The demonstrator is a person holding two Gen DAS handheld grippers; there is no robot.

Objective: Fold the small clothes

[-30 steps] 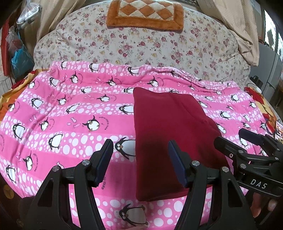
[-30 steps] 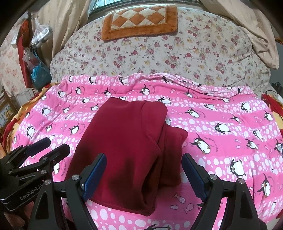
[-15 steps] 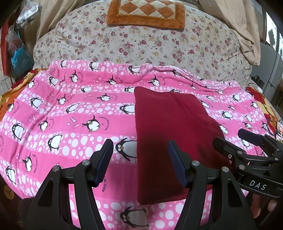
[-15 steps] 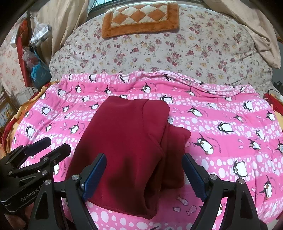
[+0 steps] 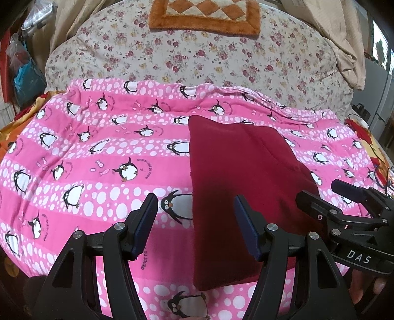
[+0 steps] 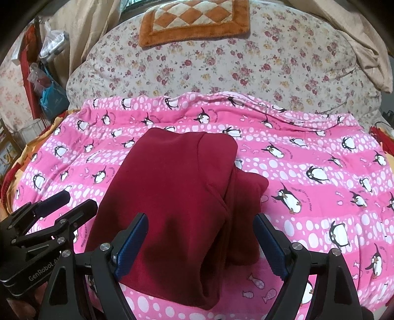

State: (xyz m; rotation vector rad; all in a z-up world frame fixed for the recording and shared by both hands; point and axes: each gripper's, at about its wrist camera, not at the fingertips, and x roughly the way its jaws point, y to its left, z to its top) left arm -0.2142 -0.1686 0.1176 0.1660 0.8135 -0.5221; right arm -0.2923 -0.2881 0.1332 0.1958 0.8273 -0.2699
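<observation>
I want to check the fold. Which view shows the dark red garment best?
The right wrist view: the dark red fleece garment lies centred, its layered right edge visible. The left wrist view shows it off to the right, partly behind the tools.

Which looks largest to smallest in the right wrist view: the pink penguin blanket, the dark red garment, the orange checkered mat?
1. pink penguin blanket, widest by far.
2. dark red garment, folded on it.
3. orange checkered mat, smallest, though it lies farthest from the camera, so its true size is unsure.
</observation>
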